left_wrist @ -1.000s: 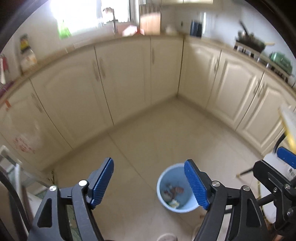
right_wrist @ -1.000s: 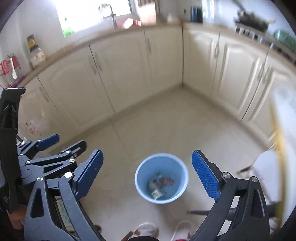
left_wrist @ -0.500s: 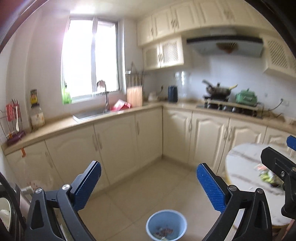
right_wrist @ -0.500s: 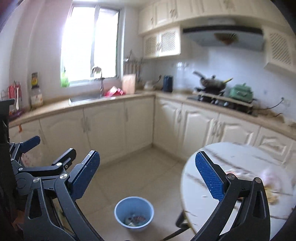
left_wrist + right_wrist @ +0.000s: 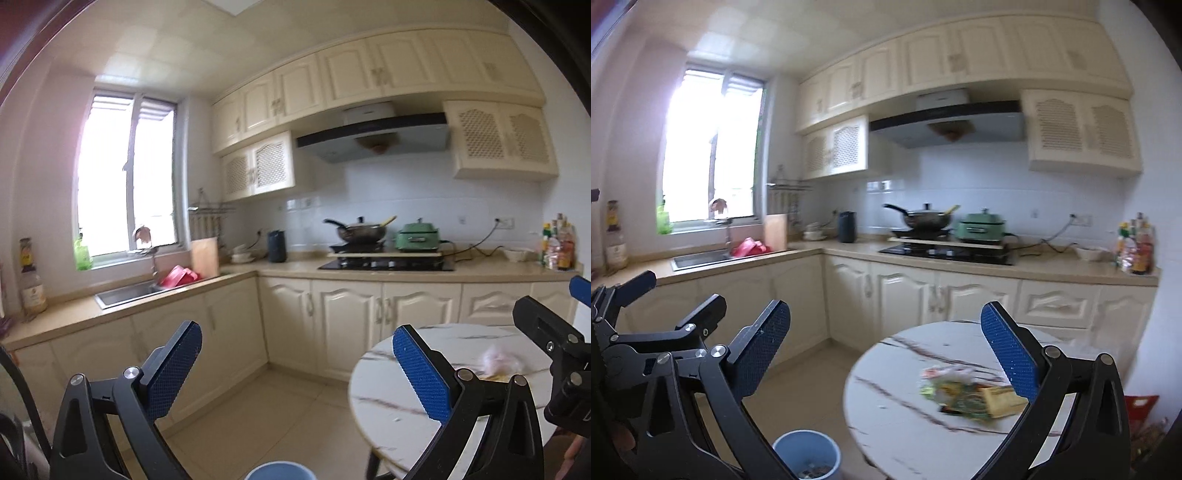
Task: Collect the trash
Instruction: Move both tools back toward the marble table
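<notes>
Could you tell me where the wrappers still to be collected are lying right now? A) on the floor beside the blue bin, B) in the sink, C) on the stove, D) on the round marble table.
D: the wrappers lie on the round marble table.

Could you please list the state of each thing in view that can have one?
Left tool: open, empty.
Right tool: open, empty.
Blue bin: upright, uncovered, some trash inside.
Wrappers: loose on the round table.
Cabinet doors: shut.
</notes>
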A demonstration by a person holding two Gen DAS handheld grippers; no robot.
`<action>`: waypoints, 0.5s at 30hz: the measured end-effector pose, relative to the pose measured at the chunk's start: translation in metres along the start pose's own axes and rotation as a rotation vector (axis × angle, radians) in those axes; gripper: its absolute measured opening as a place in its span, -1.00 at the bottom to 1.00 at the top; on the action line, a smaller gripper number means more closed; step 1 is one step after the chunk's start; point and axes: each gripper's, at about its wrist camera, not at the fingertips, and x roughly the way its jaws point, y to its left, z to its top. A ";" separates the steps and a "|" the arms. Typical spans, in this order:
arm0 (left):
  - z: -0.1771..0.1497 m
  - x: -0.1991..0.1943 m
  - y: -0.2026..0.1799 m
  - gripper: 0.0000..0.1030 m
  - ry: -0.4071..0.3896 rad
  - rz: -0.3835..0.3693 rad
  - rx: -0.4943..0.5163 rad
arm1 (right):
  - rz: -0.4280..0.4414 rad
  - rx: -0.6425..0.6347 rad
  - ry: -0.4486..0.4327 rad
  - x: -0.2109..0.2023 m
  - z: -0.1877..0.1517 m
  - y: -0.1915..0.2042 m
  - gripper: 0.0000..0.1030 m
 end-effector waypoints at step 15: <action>0.023 0.133 -0.074 0.99 0.148 -0.215 0.131 | -0.238 0.117 0.089 0.019 -0.030 -0.143 1.00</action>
